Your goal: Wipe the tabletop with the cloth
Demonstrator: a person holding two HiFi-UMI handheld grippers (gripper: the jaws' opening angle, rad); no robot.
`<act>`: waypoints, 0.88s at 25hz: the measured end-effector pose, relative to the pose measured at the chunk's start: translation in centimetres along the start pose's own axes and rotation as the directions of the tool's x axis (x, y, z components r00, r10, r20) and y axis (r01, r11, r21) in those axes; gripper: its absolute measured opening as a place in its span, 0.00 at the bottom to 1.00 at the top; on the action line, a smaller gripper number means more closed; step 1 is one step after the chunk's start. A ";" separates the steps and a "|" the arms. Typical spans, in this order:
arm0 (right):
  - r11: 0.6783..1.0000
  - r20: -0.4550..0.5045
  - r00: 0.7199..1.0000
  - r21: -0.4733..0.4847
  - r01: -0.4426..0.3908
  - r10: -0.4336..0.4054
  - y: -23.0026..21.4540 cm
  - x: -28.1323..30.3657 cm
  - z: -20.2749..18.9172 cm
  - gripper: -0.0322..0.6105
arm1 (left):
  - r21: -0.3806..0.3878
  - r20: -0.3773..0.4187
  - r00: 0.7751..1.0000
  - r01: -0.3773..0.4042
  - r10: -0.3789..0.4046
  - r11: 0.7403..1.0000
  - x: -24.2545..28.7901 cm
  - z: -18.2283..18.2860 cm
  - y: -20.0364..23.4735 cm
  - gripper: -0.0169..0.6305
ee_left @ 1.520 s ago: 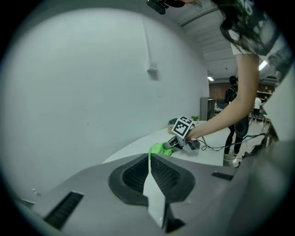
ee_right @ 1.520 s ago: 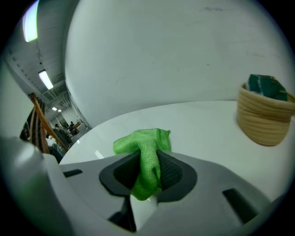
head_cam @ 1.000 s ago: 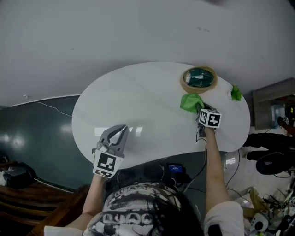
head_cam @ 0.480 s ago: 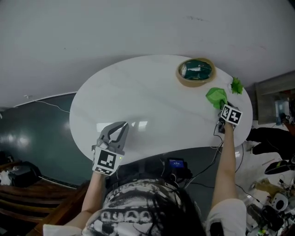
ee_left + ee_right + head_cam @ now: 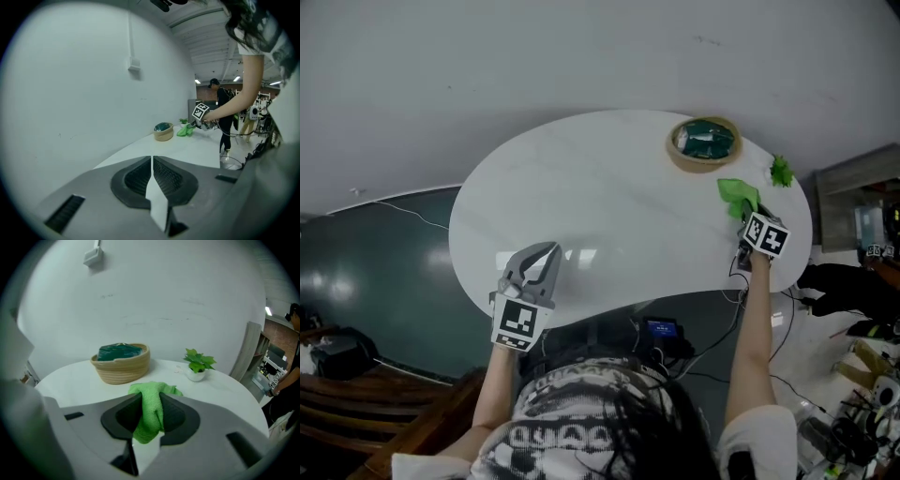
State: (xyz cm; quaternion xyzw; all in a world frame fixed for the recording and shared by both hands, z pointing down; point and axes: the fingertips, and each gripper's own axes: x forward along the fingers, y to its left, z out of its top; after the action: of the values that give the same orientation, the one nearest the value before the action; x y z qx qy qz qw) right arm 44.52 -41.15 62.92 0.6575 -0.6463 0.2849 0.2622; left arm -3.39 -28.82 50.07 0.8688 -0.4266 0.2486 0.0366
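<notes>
A white oval table [image 5: 600, 206] fills the middle of the head view. My right gripper [image 5: 750, 217] is at its right end, shut on a green cloth [image 5: 738, 196] that lies spread on the tabletop ahead of the jaws. In the right gripper view the green cloth [image 5: 151, 408] is pinched between the two pads, its far end draped on the table [image 5: 65, 380]. My left gripper [image 5: 536, 272] hovers over the near left edge with its jaws shut and nothing between them; the left gripper [image 5: 152, 171] shows the same in its own view.
A woven basket [image 5: 704, 143] with dark green cloth inside stands at the far right of the table. A small potted plant [image 5: 780, 172] sits near the right edge. In the right gripper view the basket [image 5: 121, 363] and the plant [image 5: 198, 363] lie just beyond the cloth. Cables and clutter cover the floor at right.
My right gripper carried the green cloth from near the basket out toward the table's right edge, then eased back slightly. The left gripper has stayed in place.
</notes>
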 end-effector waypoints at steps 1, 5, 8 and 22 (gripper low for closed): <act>1.000 0.017 1.000 -0.012 -0.023 0.023 1.6 -0.5 0.6 0.20 | -0.002 0.007 1.000 -0.006 0.006 1.000 -0.6 -0.1 0.3 0.05; 0.991 0.080 0.989 -0.064 -0.121 0.126 9.4 -3.1 2.3 0.20 | -0.010 0.025 0.999 -0.032 0.032 0.999 -4.2 -1.1 1.6 0.05; 0.969 0.095 0.970 -0.133 -0.209 0.222 16.2 -4.1 3.4 0.20 | -0.028 0.016 0.997 -0.073 0.073 0.997 -7.3 -3.1 2.7 0.05; 0.714 -0.032 0.779 -0.378 -0.589 0.626 54.4 -7.5 -0.9 0.20 | -0.164 -0.113 0.959 -0.276 0.260 0.947 -23.0 -16.0 7.2 0.05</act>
State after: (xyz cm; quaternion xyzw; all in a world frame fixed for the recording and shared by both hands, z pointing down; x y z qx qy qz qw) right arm -9.87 -36.68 56.95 0.3606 -0.8797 0.1962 0.2402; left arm -27.04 -12.36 52.36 0.7840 -0.5590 0.2509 0.0990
